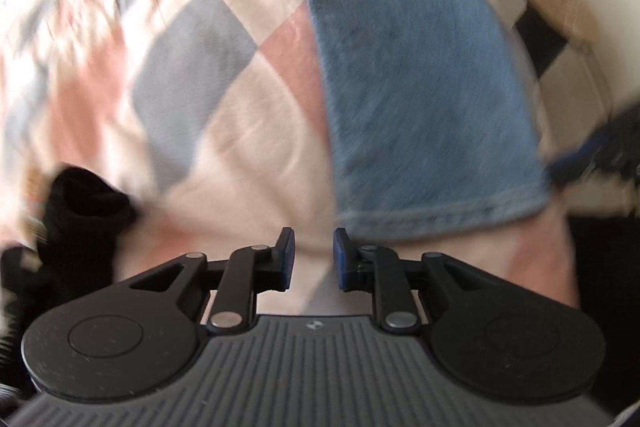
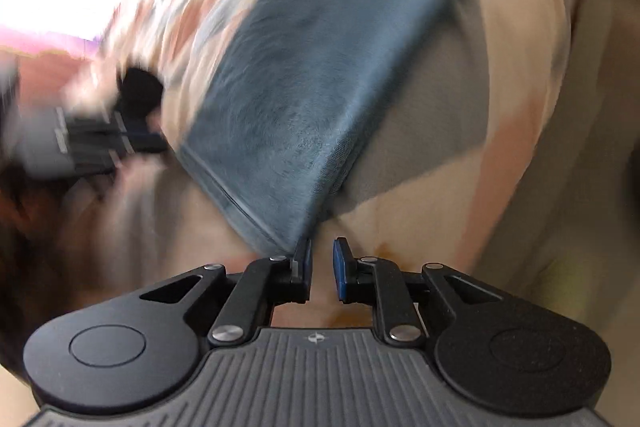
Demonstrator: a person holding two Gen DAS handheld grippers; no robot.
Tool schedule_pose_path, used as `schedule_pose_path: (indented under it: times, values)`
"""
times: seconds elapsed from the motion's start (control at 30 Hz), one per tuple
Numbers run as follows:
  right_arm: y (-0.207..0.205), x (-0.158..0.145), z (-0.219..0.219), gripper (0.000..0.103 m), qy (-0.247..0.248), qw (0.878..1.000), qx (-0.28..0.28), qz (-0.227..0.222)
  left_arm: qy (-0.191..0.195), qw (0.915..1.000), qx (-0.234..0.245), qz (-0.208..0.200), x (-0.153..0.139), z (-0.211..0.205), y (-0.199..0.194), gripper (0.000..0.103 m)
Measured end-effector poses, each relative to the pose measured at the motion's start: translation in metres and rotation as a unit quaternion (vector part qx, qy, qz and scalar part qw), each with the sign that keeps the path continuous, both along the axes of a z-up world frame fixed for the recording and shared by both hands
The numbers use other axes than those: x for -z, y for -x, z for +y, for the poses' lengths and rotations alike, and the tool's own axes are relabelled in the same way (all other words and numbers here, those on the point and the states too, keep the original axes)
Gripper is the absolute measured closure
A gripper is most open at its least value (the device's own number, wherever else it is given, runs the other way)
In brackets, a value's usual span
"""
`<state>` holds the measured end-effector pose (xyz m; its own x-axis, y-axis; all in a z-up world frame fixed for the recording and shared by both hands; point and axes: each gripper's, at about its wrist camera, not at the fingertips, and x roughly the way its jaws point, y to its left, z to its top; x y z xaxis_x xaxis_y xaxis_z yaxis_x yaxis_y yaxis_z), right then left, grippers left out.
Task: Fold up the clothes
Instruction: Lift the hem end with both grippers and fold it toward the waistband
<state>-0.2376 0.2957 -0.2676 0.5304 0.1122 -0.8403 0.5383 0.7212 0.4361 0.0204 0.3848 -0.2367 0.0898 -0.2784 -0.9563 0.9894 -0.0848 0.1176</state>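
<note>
- Jeans [image 1: 416,75]: a blue denim piece lies flat on the quilt [image 1: 224,131], ahead of both claws; both views are motion-blurred.
- Left claw [image 1: 314,259]: jaws stand parted with a clear gap and nothing between them. The stitched hem of the jeans lies just ahead and to the right of its tips, apart from them.
- Right claw [image 2: 322,267]: jaws parted, gap empty. The near corner of the jeans [image 2: 288,115] comes down to just beside its left finger [image 2: 302,267]; whether cloth and finger touch I cannot tell.
- Quilt: pink, grey-blue and cream diamonds with a small embroidered figure, spread under the jeans and under both claws.
- Black cloth [image 1: 84,199]: a dark bundle on the quilt, well left of the left claw.
- Other claw: in the right view, the left claw [image 2: 132,139] shows far to the left, blurred, beside a dark patch.
</note>
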Motion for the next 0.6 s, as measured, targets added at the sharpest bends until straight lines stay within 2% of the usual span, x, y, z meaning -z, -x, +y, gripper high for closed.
schedule_pose_path:
  times: [0.07,0.1,0.13,0.17,0.23,0.3,0.33,0.37,0.4,0.47,0.57,0.6]
  values:
    - [-0.008,-0.020,0.022,0.080,0.123,0.990,-0.065,0.005,0.023,0.9976,0.053,-0.039,-0.010,0.007,0.013,0.086]
    - [-0.013,-0.028,0.033,0.076,0.170,0.981,-0.095,-0.006,0.035,0.9917,0.104,-0.068,-0.009,0.013,0.025,0.082]
    - [-0.014,-0.031,0.044,0.071,0.209,0.970,-0.127,-0.017,0.047,0.9818,0.156,-0.097,-0.008,0.019,0.038,0.076]
    - [-0.020,-0.033,0.056,0.058,0.242,0.957,-0.159,-0.024,0.058,0.9682,0.208,-0.125,-0.007,0.025,0.051,0.073]
    - [-0.034,-0.029,0.080,0.055,0.292,0.929,-0.226,-0.033,0.068,0.9243,0.329,-0.181,0.008,0.042,0.077,0.069]
    - [-0.038,-0.020,0.099,0.054,0.331,0.901,-0.279,-0.027,0.074,0.8721,0.428,-0.226,0.027,0.063,0.091,0.063]
    - [-0.039,-0.011,0.109,0.054,0.358,0.885,-0.297,-0.015,0.079,0.8460,0.465,-0.249,0.037,0.072,0.095,0.062]
    - [-0.040,-0.003,0.119,0.054,0.385,0.868,-0.313,-0.003,0.082,0.8238,0.492,-0.269,0.046,0.080,0.096,0.062]
    - [-0.041,0.005,0.129,0.054,0.411,0.850,-0.330,0.008,0.084,0.8055,0.512,-0.287,0.054,0.085,0.095,0.062]
    - [-0.036,0.019,0.136,0.054,0.443,0.824,-0.353,0.026,0.089,0.7838,0.526,-0.317,0.066,0.090,0.093,0.062]
    - [-0.033,0.038,0.148,0.054,0.494,0.786,-0.369,0.034,0.094,0.7614,0.539,-0.347,0.082,0.093,0.092,0.061]
    - [-0.032,0.044,0.152,0.053,0.514,0.770,-0.376,0.036,0.100,0.7498,0.548,-0.358,0.089,0.096,0.091,0.061]
